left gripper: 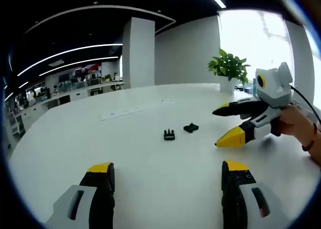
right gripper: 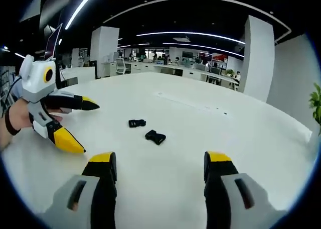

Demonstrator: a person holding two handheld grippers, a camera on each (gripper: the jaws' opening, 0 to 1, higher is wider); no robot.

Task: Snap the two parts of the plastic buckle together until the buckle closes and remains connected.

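Two separate buckle parts [left gripper: 169, 134] [left gripper: 190, 127] on table, ahead of both wide-open hand-held grippers [left gripper: 168, 171] [right gripper: 160, 161].

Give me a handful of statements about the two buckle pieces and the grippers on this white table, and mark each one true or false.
1. The two buckle parts lie apart on the table. True.
2. The left gripper is shut on a buckle part. False: its jaws stand open over bare table and hold nothing.
3. The right gripper, seen in the left gripper view, is open and held by a hand. True.
4. The buckle is already snapped together. False: the two pieces are separate, with a gap between them.
5. A potted plant stands at the far edge of the table. True.
6. The right gripper is touching the nearer buckle part. False: both parts lie clear of its jaw tips.
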